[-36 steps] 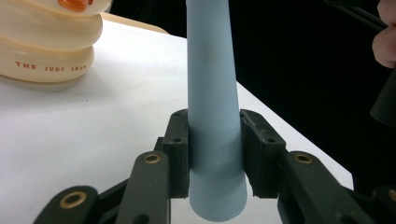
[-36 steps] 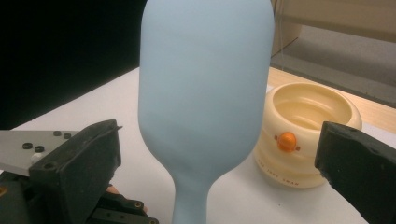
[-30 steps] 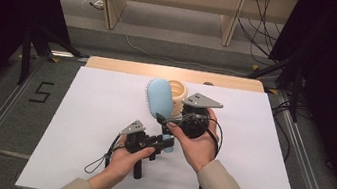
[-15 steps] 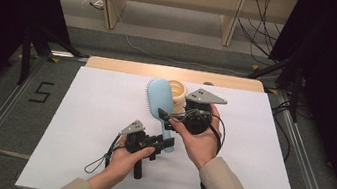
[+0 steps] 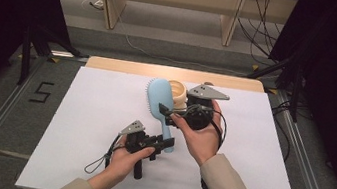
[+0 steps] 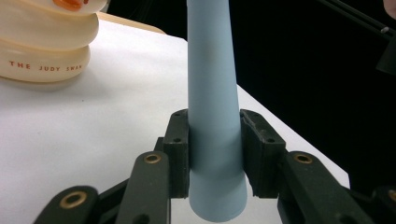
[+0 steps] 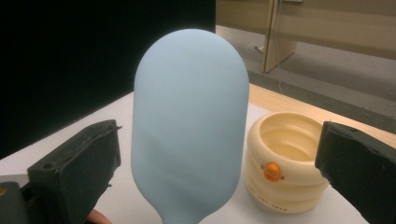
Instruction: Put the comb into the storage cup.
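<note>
The left gripper is clamping the lower end of the light blue hairbrush, and in the left gripper view its two black jaws are pressing flat against both sides of the tapering handle. The brush is reaching from there away from the person over the white table, its rounded head ending just beside a cream ribbed cup that is standing upright near the table's far edge. The right gripper is sitting at the neck of the brush, its jaws standing wide apart and gripping nothing; in the right gripper view the smooth back of the brush head is rising between them without touching either, with the cup behind it at the right.
</note>
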`<state>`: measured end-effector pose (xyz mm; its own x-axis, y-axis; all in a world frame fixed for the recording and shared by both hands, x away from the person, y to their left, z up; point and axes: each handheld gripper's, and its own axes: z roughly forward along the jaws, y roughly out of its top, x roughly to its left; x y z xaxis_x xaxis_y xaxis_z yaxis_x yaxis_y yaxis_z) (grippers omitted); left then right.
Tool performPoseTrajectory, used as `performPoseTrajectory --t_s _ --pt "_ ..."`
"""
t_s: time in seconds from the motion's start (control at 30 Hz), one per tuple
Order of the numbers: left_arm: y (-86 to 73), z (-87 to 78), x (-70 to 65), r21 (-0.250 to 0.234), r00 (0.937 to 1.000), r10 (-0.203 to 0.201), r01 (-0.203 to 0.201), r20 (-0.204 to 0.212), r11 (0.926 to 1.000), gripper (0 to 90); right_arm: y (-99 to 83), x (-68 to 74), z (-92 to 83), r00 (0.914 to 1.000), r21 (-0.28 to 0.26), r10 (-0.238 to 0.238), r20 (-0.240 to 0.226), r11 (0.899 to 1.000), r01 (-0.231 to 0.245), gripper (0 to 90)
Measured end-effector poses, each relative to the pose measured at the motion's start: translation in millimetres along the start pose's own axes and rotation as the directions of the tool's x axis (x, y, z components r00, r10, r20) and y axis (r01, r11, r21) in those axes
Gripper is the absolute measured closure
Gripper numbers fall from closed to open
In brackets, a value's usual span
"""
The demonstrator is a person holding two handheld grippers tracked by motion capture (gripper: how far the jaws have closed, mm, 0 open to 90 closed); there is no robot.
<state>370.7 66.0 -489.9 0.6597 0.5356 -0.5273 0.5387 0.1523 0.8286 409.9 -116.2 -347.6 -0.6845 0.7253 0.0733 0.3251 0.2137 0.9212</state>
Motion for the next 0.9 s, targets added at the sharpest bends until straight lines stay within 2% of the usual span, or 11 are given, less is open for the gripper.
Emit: performPoseTrajectory --t_s 0.9 --pt "-0.5 0.1 -0.5 0.006 0.9999 0.012 -0.012 0.003 0.9999 64.8 13.3 6.7 17.6 0.9997 -0.004 0.014 -0.019 1.0 -0.014 0.5"
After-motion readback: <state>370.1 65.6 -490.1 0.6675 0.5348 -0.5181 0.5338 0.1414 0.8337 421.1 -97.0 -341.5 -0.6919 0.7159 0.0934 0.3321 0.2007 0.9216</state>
